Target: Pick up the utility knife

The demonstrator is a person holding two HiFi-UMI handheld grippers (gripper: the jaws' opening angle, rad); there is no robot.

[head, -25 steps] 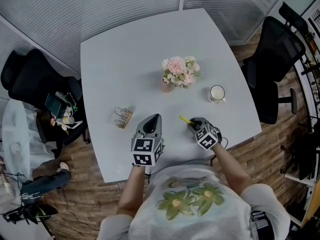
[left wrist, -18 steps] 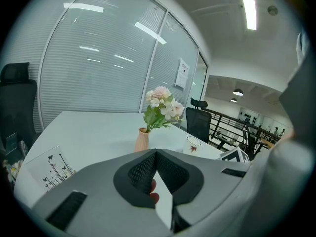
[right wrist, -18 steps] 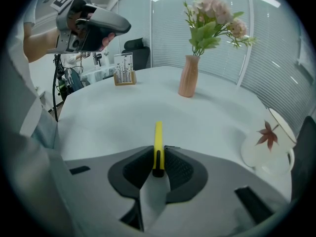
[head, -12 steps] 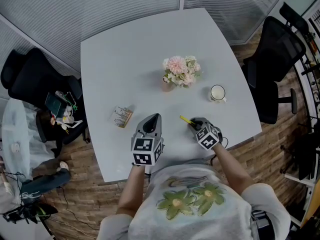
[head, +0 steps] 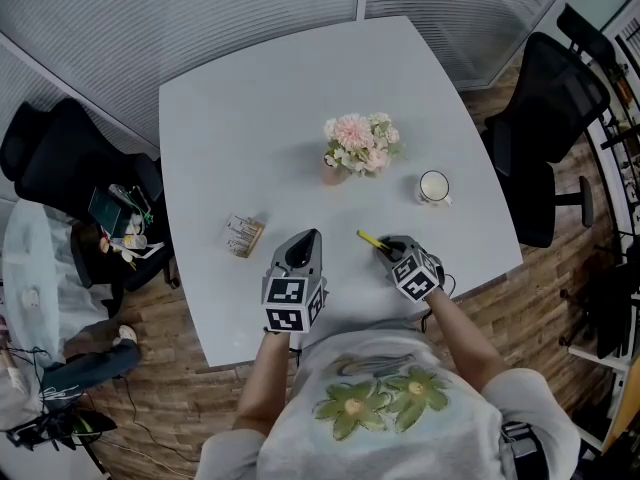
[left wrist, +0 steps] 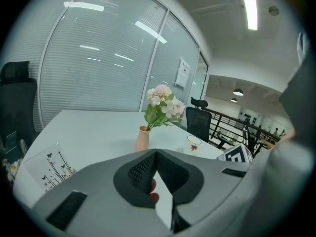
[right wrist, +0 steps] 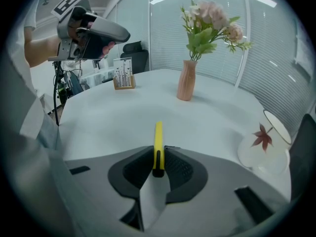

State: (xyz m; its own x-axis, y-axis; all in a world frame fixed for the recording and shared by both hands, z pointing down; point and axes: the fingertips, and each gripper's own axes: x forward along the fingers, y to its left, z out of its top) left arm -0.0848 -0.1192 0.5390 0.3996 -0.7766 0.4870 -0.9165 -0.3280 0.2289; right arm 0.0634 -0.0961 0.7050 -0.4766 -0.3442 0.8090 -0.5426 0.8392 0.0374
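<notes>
The yellow utility knife [head: 371, 239] lies pointing away from me on the white table [head: 250, 118], near its front right. My right gripper [head: 388, 249] is shut on the knife's near end. In the right gripper view the knife [right wrist: 158, 135] sticks forward from between the closed pads of the right gripper [right wrist: 158, 154]. I cannot tell whether the knife's tip still touches the table. My left gripper [head: 305, 238] hovers left of it with nothing in its jaws. In the left gripper view, the left gripper [left wrist: 156, 153] has its tips together.
A vase of pink flowers [head: 357, 146] stands mid-table, with a white mug [head: 434, 186] to its right. A small card holder [head: 243, 235] sits left of my left gripper. Black office chairs stand at the right [head: 545, 118] and left [head: 60, 158] of the table.
</notes>
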